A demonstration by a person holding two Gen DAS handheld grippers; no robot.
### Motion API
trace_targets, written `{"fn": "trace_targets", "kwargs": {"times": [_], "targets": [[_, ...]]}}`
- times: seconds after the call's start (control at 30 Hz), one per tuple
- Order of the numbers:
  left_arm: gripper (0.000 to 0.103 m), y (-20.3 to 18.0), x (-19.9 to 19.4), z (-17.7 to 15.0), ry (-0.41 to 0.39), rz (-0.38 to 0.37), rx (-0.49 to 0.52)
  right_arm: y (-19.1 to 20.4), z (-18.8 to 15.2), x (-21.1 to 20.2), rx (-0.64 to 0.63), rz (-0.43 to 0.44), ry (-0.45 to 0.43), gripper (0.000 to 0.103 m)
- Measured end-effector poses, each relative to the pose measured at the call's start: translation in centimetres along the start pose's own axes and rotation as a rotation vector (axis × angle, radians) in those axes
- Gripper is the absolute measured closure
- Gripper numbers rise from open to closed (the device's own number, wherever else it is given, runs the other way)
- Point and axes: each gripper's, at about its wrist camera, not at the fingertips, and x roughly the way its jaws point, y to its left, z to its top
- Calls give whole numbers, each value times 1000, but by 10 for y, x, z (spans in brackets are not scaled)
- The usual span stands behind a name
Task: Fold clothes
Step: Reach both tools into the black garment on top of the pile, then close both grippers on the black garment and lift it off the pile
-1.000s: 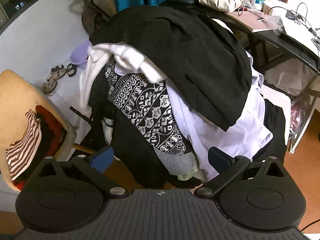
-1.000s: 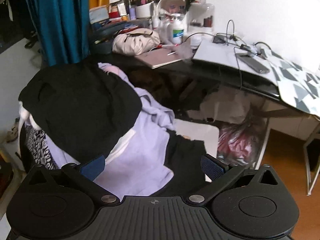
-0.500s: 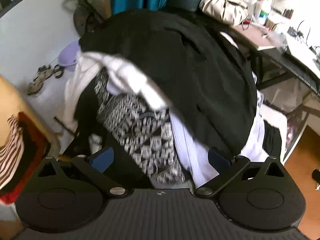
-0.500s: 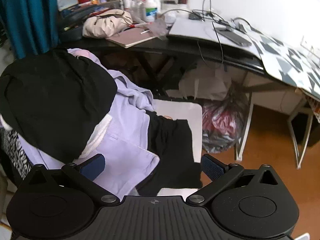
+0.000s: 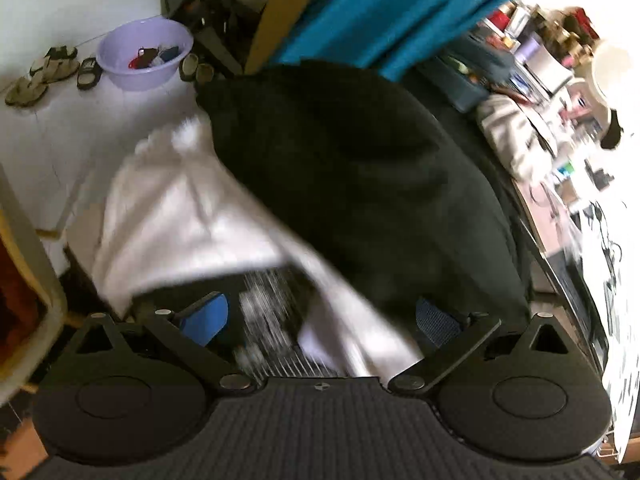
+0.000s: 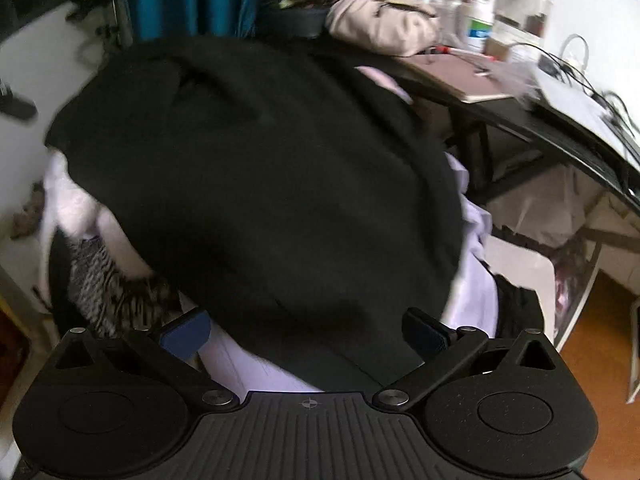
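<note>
A heap of clothes is piled high, with a black garment (image 5: 360, 184) on top; it also fills the right wrist view (image 6: 260, 184). Under it lie a white fluffy garment (image 5: 180, 224), a black-and-white patterned knit (image 5: 264, 312) and a lilac shirt (image 6: 476, 288). My left gripper (image 5: 320, 320) is open, close over the patterned knit and the white garment, holding nothing. My right gripper (image 6: 306, 330) is open, close over the black garment's lower edge, holding nothing. Both views are blurred.
A cluttered dark desk (image 6: 500, 108) with a beige bag (image 6: 380, 28), bottles and cables stands to the right. A teal curtain (image 5: 380, 12) hangs behind. A lilac basin (image 5: 144, 52) and sandals (image 5: 40, 76) are on the floor at left. A wooden chair edge (image 5: 36, 280) is at far left.
Both grippers have moved in closer to the pile and swung left; the black garment now fills more of each view. Jaws stay open.
</note>
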Motion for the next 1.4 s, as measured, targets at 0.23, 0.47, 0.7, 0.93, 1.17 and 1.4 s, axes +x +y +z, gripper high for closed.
{"fn": "trace_targets", "kwargs": {"times": [0.23, 0.47, 0.7, 0.93, 1.17, 1.4], "targets": [[1, 34, 8, 53, -10, -171, -138, -22, 27, -5, 210, 90, -2, 80], [1, 46, 44, 46, 155, -373, -320, -42, 46, -63, 424, -23, -333, 90], [1, 20, 47, 43, 184, -453, -293, -55, 63, -74, 485, -16, -469, 93], [1, -30, 55, 21, 281, -576, -263, -83, 78, -77, 508, 56, -501, 94], [1, -42, 59, 34, 56, -478, -284, -98, 83, -80, 495, 105, -510, 94], [2, -41, 59, 61, -83, -324, -252, -90, 72, -75, 427, 107, -482, 94]]}}
